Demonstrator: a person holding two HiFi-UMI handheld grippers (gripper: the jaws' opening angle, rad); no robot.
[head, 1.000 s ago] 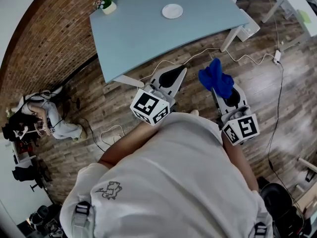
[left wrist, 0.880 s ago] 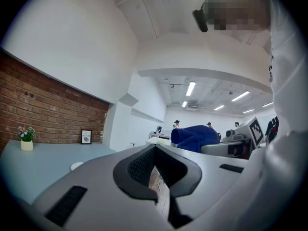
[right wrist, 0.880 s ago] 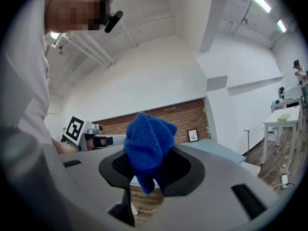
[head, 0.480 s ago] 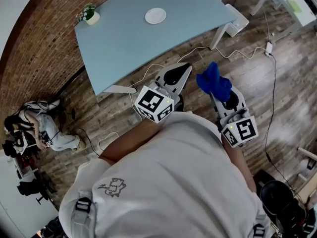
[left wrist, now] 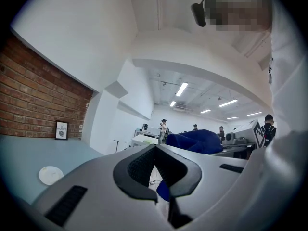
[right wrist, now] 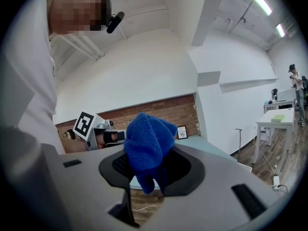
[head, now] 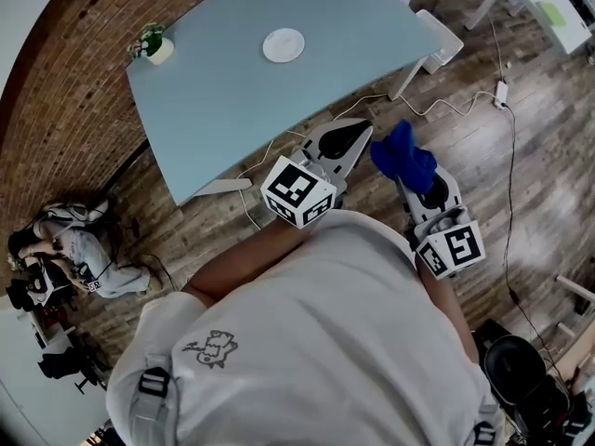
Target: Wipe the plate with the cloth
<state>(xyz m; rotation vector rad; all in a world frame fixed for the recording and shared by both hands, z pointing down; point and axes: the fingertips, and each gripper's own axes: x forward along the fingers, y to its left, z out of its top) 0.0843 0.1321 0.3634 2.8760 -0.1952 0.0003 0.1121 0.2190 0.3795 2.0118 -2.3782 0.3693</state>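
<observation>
Blue-grey table [head: 242, 91]: the largest item, smooth-topped, standing on a wood floor [head: 521, 203] against a brick wall. Its top is mostly bare. Both tools sit short of its near edge, over the floor.

Left gripper [head: 358, 130]: pointing toward the table. Its own view shows the jaws pressed together with nothing between them.

Right gripper [head: 414, 182]: beside the left one and also aimed at the table. Its jaws are pinched on the cloth [right wrist: 147, 146].

Cloth: deep blue, knitted or terry in texture, bunched into a soft lump that stands proud of the jaw tips, with one tail hanging below. Assessment: light, limp and compliant. It should flatten and conform under pressure. The present hold in the middle of the bunch leaves enough free material forward of the pads to serve as the wiping face.

Plate [head: 283, 45]: small, white, round, lying flat toward the far side of the table, well apart from both grippers and near a small potted plant [head: 153, 45] at the corner. Assessment: rigid, probably ceramic, fairly light and breakable. On this slick top it is likely to slide under a sideways wipe. Recommended hold is the rim on the near-left side, taken or pinned by the empty left gripper, leaving the upper face open to the cloth.
</observation>
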